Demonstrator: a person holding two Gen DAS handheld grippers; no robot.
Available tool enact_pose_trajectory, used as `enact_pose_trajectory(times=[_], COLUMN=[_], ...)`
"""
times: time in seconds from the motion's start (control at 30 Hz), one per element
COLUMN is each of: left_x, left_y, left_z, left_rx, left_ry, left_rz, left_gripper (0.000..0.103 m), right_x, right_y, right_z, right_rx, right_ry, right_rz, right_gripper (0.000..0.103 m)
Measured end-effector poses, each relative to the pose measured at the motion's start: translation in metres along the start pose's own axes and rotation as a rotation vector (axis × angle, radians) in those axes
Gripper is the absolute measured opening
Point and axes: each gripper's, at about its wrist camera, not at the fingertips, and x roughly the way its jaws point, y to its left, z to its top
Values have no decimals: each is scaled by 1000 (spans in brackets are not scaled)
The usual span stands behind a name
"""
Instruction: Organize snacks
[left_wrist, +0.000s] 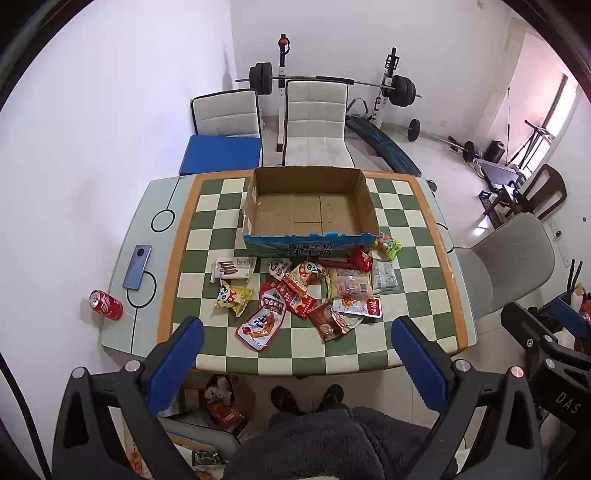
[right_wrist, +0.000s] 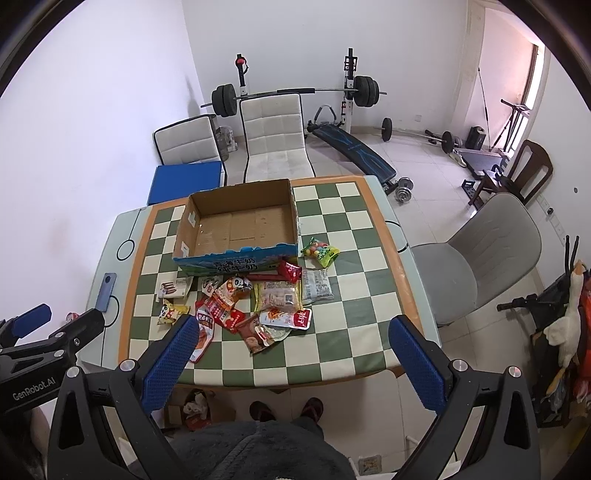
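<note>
An empty cardboard box (left_wrist: 308, 214) with a blue printed front stands at the far middle of the chequered table (left_wrist: 424, 295); it also shows in the right wrist view (right_wrist: 240, 225). A heap of several snack packets (left_wrist: 306, 295) lies just in front of it, also in the right wrist view (right_wrist: 255, 302). A wafer box (left_wrist: 232, 267) and a yellow packet (left_wrist: 233, 297) lie at the left of the heap. A green candy bag (right_wrist: 319, 251) lies at the right. My left gripper (left_wrist: 297, 332) and right gripper (right_wrist: 291, 330) are open and empty, held high above the table's near edge.
A phone (left_wrist: 137, 266) and a red can (left_wrist: 105, 304) lie at the table's left side. A grey chair (right_wrist: 480, 258) stands at the right. Two white chairs (left_wrist: 314, 125) and a blue pad (left_wrist: 221, 154) are behind the table. My feet (left_wrist: 306, 397) are under the near edge.
</note>
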Motion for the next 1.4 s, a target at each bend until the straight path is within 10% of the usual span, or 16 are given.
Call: enact_pose_trajectory(times=[1.4], left_x=[-23], left_y=[0], left_z=[2], left_rx=[0], left_ry=[-60], left_rz=[11], left_gripper=[103], right_x=[-10], right_y=[8], right_z=[2], right_rx=[-5], right_ry=[-35], right_rz=[30], right_gripper=[103])
